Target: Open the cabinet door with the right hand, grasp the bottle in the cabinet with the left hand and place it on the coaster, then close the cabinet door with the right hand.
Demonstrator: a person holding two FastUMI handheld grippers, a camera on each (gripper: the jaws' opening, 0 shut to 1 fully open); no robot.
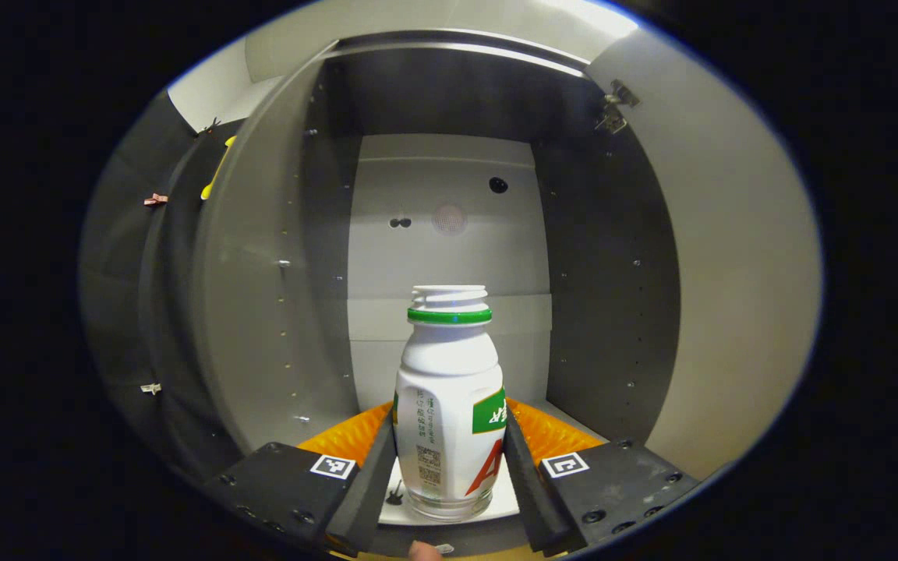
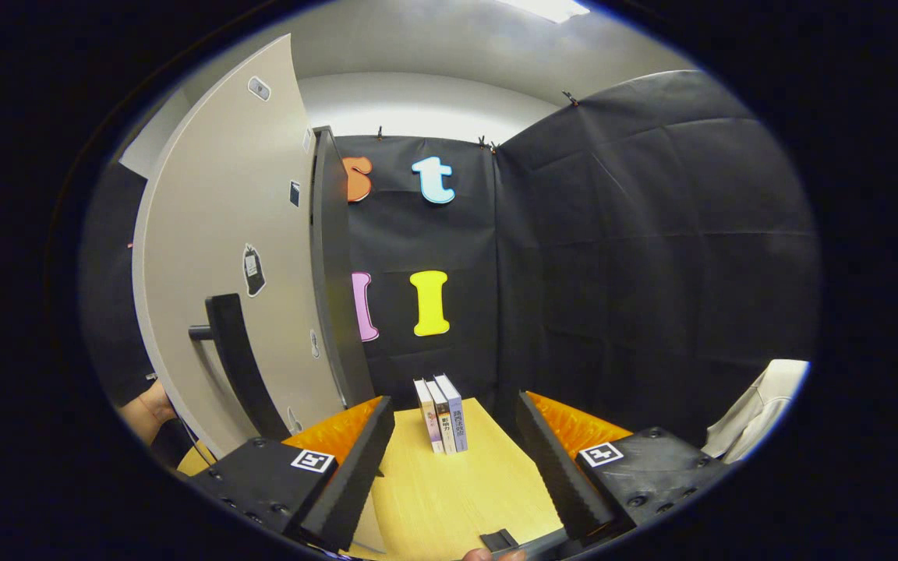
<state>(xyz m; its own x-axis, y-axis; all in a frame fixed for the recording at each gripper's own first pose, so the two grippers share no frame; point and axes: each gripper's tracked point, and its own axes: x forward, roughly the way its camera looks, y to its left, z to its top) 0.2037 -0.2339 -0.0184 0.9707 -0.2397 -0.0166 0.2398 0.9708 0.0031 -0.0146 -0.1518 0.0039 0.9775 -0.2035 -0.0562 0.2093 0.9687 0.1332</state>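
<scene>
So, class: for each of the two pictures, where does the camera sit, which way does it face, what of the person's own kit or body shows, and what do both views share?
Left gripper view: rides the left gripper, facing into the open cabinet; its jaws flank the bottle.
Right gripper view: rides the right gripper, jaws apart, facing the table, books and booth wall; a hand shows at left.
Shared: the open cabinet door.
</scene>
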